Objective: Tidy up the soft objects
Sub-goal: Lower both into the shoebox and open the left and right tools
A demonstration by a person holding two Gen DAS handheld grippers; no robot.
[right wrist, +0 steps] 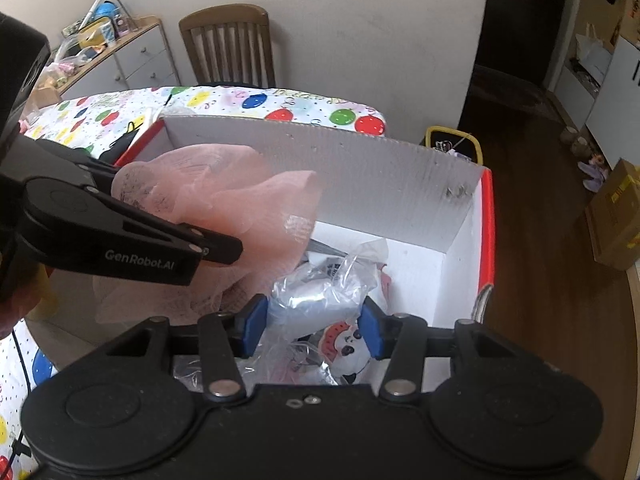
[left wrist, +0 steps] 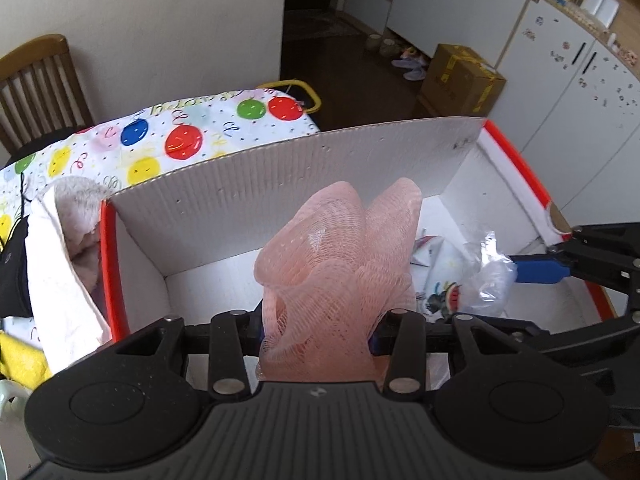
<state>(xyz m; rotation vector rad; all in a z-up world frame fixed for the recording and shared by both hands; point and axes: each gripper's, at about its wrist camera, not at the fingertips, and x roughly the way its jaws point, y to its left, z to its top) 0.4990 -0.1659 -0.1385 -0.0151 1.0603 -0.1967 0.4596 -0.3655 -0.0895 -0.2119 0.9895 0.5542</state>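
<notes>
A pink mesh bath sponge bulges up from between the fingers of my left gripper, which is shut on it above the white cardboard box with a red rim. In the right wrist view the same sponge hangs over the box's left half, under the left gripper's black finger. My right gripper has its blue pads pressed on a crumpled clear plastic bag inside the box. A panda-print packet lies on the box floor below it.
The box stands on a table with a balloon-print cloth. A fluffy pale plush thing sits in a white container left of the box. A wooden chair stands behind the table, and a brown carton on the floor.
</notes>
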